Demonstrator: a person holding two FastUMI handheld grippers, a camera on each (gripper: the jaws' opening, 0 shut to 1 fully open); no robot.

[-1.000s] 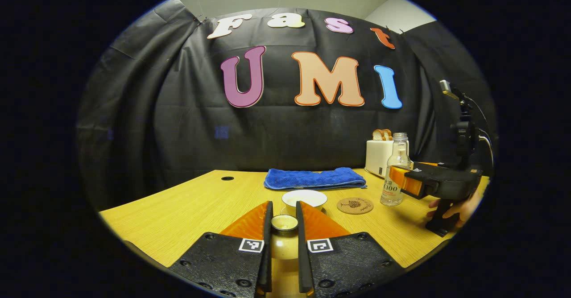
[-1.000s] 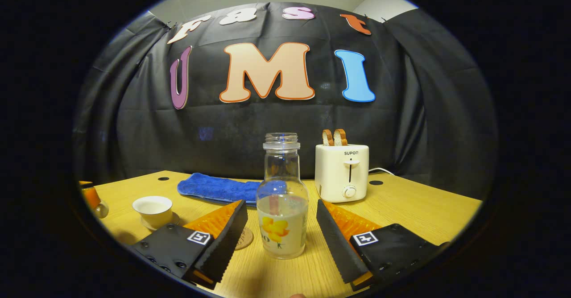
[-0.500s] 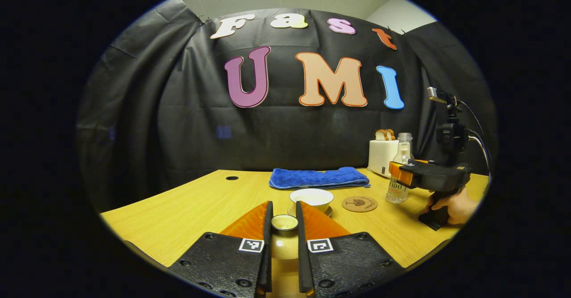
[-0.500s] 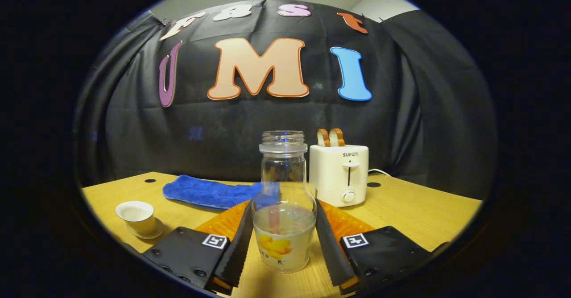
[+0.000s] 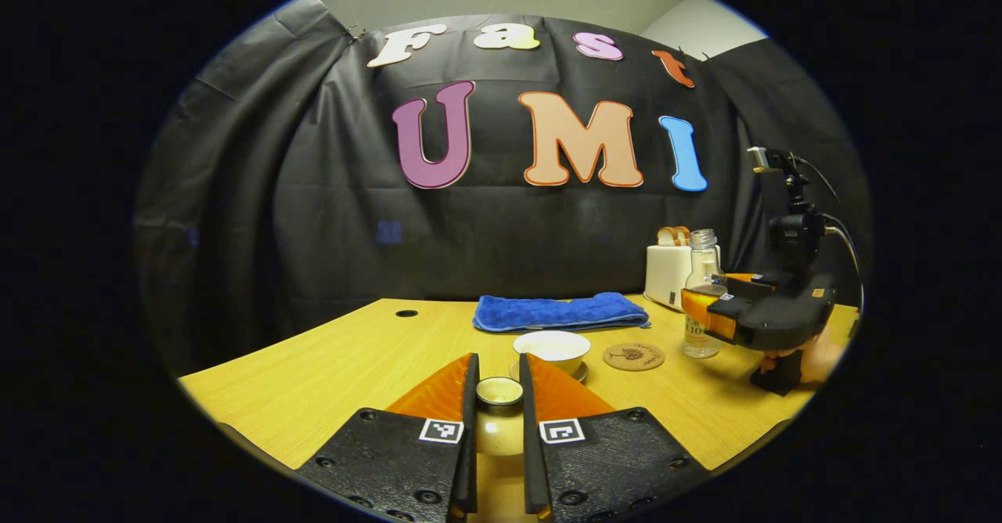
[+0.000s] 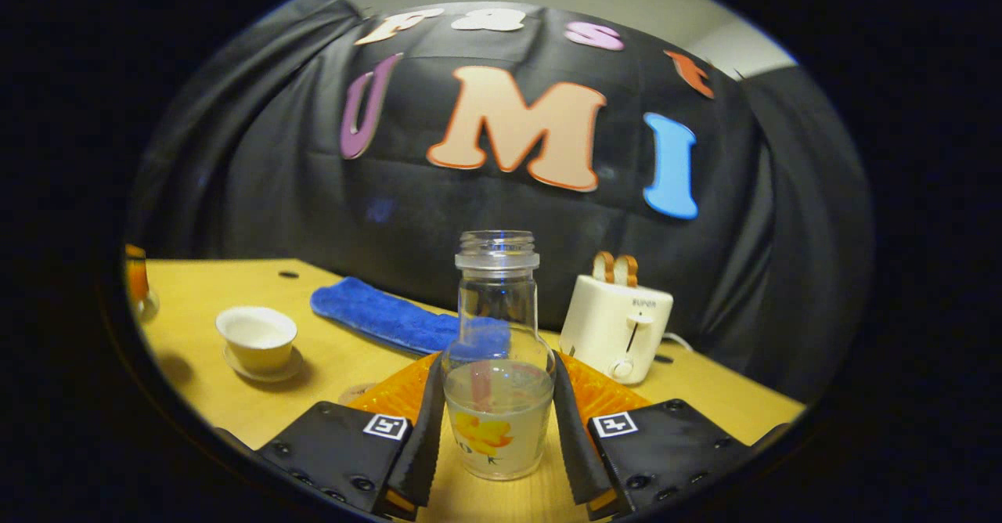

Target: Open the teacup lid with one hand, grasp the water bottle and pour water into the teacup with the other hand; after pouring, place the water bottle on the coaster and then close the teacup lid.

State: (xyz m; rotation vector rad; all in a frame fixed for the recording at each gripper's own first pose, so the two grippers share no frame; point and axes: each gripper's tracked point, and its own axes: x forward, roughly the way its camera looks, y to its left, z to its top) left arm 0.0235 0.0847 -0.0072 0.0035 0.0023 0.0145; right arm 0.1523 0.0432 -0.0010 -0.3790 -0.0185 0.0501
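Nearest, the left claw [image 5: 498,429] stays clamped narrow on the small round lid [image 5: 499,391], with the open cup [image 5: 551,348] on its saucer just beyond its fingertips and the round coaster [image 5: 633,356] ahead and to its right. The right claw [image 6: 495,429], which a second ago stood wide on either side of the bottle [image 6: 497,366], has now closed on its lower body and tilted, so the table [image 6: 196,382] slants in the right gripper view; the bottle looks lifted, though its base is hard to see. Far from this claw to its left sits the cup [image 6: 257,337], and behind are a blue towel [image 6: 383,318] and a toaster [image 6: 618,323], so carrying the bottle over to pour likely comes next.
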